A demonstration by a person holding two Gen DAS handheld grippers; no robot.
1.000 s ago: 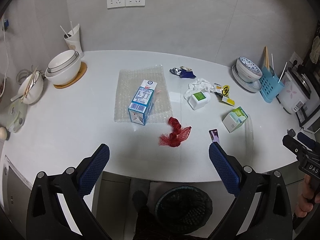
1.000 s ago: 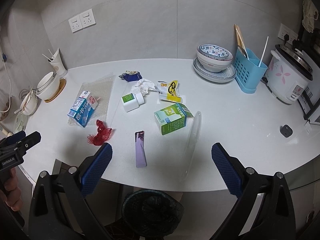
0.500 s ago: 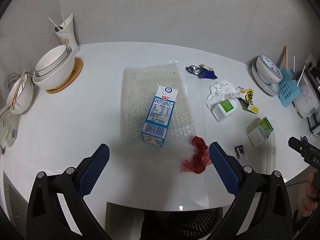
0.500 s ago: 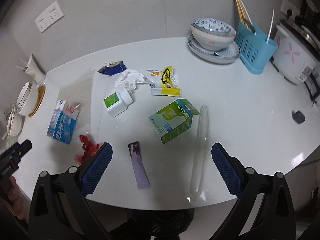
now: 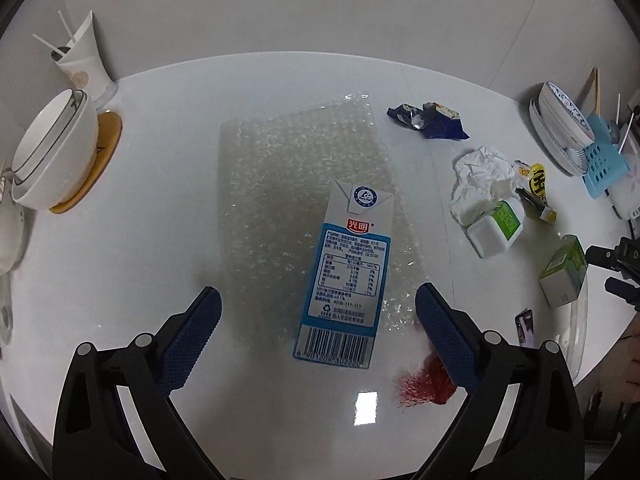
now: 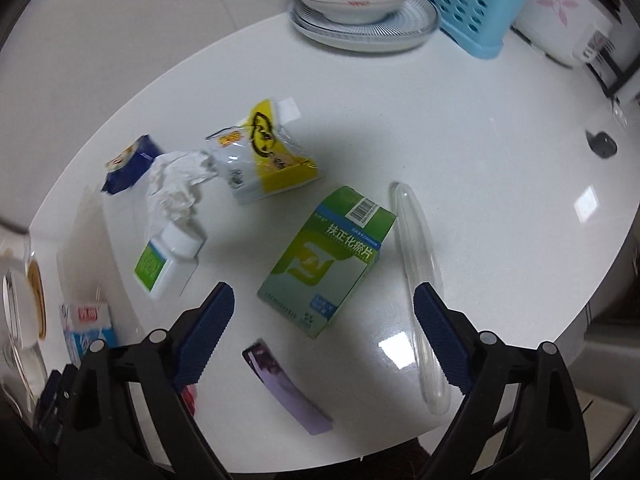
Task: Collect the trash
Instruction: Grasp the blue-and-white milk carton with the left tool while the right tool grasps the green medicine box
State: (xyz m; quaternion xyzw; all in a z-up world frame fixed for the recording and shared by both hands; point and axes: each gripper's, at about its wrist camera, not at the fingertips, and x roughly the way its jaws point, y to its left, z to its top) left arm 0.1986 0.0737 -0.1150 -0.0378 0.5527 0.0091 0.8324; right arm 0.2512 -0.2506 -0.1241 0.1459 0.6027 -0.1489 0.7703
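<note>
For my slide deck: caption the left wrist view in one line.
Open left gripper above a blue-and-white milk carton lying on bubble wrap, red mesh netting beside it.

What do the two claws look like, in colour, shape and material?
Both look alike. The left claw and the right claw each have two black, angular plastic arms with triangular cut-outs and round silver rivets. Each arm ends in a dark blue finger pad with a fine cross-hatched texture. No cables or sleeves are visible.
</note>
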